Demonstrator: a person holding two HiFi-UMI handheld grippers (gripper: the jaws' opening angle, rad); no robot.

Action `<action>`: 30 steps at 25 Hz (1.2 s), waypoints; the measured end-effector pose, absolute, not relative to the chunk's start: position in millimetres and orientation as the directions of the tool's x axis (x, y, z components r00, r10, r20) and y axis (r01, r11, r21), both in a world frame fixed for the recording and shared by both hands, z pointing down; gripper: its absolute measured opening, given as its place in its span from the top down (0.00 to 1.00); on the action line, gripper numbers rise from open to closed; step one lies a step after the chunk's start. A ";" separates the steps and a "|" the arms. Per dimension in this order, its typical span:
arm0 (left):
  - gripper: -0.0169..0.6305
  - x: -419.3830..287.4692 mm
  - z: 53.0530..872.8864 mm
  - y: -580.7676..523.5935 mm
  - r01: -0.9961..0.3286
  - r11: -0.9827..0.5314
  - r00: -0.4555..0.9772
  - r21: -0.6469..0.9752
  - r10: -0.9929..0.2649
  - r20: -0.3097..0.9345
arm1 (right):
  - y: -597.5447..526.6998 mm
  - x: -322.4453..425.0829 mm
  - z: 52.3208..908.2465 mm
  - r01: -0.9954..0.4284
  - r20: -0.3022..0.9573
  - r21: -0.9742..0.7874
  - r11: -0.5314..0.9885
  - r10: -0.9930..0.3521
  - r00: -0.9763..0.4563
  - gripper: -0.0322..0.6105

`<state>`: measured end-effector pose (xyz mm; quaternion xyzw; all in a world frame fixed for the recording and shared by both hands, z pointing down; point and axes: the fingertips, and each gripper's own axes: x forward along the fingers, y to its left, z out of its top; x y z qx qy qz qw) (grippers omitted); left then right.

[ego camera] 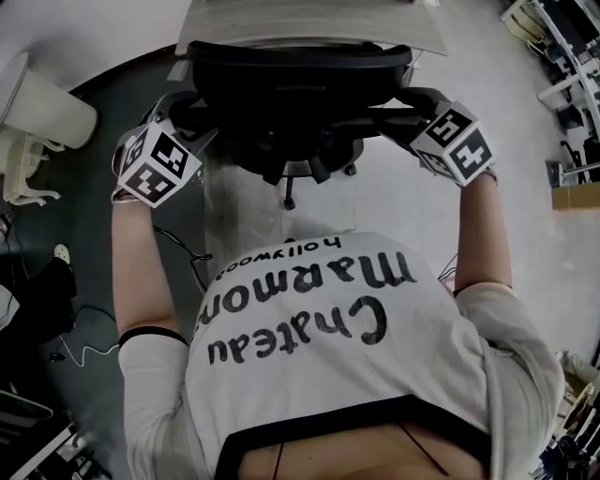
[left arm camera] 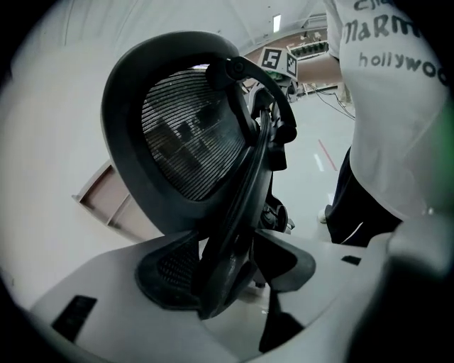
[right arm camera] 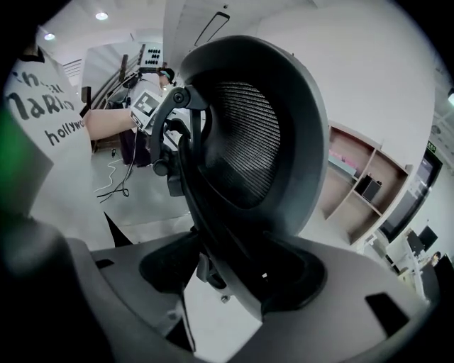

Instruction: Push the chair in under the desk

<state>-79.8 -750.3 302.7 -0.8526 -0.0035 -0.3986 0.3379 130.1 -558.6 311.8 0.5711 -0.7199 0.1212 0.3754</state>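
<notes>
Astride chair [ego camera: 300, 89] edges — left gripper [left arm camera: 230, 269], right gripper [right arm camera: 234, 273], jaws wide.

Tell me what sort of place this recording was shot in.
Most likely an office or lab workroom: a black mesh-backed swivel office chair stands at a pale wooden desk, open wooden shelving stands nearby, and loose cables trail underfoot.

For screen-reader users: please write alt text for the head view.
Seen from above, a person in a white T-shirt holds the left gripper and the right gripper at either side of the back of a black office chair. A desk lies beyond it.
</notes>
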 end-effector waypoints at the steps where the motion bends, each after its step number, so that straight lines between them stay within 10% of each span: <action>1: 0.59 -79.9 304.6 -750.3 0.275 -0.767 0.689 -0.580 -0.264 0.675 | -558.6 130.1 314.5 -0.913 0.680 0.262 0.313 -0.732 -0.056 0.51; 24: 0.58 -70.7 289.3 -745.7 0.251 -0.744 0.708 -0.619 -0.294 0.642 | -555.3 136.9 304.2 -0.920 0.683 0.269 0.285 -0.730 -0.027 0.50; 30: 0.54 -70.9 280.0 -748.8 0.083 -0.677 0.847 -0.732 -0.339 0.409 | -560.6 139.4 301.7 -0.915 0.677 0.278 0.293 -0.736 -0.030 0.50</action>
